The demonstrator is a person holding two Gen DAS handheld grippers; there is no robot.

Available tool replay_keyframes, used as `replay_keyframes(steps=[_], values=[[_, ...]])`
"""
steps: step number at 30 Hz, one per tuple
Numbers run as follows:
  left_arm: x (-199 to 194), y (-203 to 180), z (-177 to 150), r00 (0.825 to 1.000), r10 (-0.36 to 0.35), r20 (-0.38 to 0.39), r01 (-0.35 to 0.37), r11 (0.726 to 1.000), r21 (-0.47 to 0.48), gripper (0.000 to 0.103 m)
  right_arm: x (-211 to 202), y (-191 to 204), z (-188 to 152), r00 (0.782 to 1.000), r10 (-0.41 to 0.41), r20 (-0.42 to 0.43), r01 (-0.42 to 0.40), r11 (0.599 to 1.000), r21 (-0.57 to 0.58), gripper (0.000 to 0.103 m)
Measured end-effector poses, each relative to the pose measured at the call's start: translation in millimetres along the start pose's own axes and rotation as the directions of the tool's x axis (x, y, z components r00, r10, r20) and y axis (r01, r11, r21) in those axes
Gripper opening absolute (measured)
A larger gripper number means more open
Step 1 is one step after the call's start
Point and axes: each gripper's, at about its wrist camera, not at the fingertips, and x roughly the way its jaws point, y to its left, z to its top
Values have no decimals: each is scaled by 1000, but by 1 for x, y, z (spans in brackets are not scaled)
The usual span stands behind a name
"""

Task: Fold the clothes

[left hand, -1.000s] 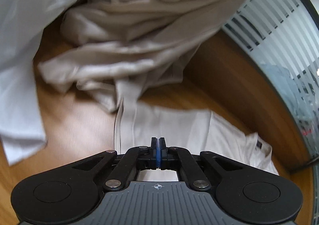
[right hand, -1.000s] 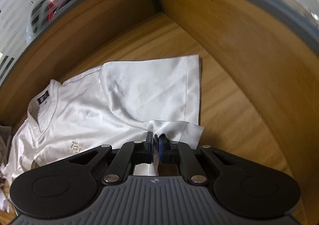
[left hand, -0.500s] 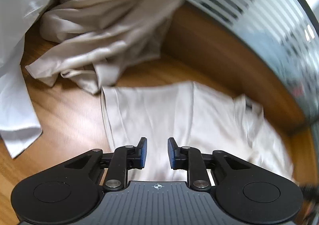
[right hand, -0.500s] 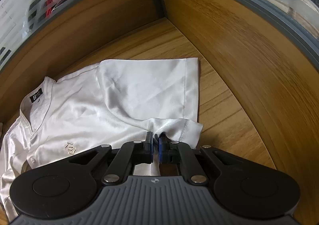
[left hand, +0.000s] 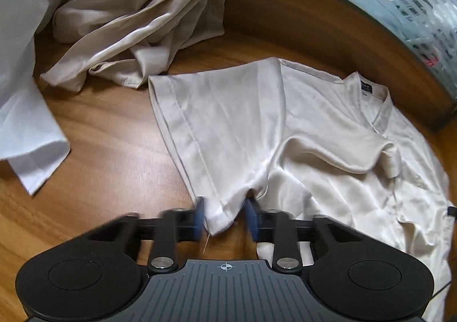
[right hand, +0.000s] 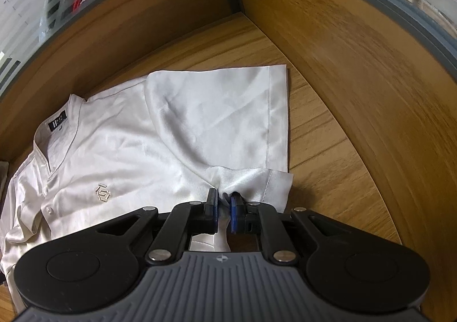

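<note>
Left gripper: the jaws stand apart and have just been closing. The hemmed lower corner of one short sleeve lies between them. The fingers are blurred, so whether the pads press the cloth cannot be told.

Right gripper: the jaws are nearly together, having just opened a little. A small fold of cloth is pinched between the blue pads, at the underarm of the other sleeve.

Both sleeves belong to one pale satin shirt. It lies front up and spread on the wooden worktop. Its band collar carries a black label, and an embroidered emblem sits on the chest.

Beyond the first sleeve, a crumpled heap of beige garments rests on the worktop, its nearest fold close to the hem. A white cloth hangs in at the edge of the left wrist view. Wooden partition walls enclose the corner behind the shirt.
</note>
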Motion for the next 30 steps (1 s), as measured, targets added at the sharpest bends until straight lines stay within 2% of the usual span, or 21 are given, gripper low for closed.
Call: replay_keyframes(steps=[5,11,15,17,19,21,27,30], values=[[1,0,22,997,54,58,-52,998,-30,4,2,2,4,1000,-1,14,1,1000,-24,5],[13,-8,47,995,70,68,-71,997,10,4,8,7,12,1000,-9,30,11,999,-50,5],[18,-6,53,998,44,48,-45,999,18,8,6,8,11,1000,11,1,-11,996,-90,8],[13,-5,51,999,22,50,-24,999,35,16,-2,7,8,1000,7,13,-6,995,-99,17],[3,-2,51,999,-2,51,-1,999,50,23,-13,8,1,999,4,32,0,994,-113,17],[-10,1,46,998,-26,53,21,996,85,24,-29,11,-8,999,3,54,4,993,-120,17],[-58,9,23,991,-108,75,92,977,193,35,-96,24,-53,993,52,103,-39,991,-125,17],[-81,16,4,984,-159,75,137,961,241,36,-126,32,-84,991,67,114,-50,988,-146,17]])
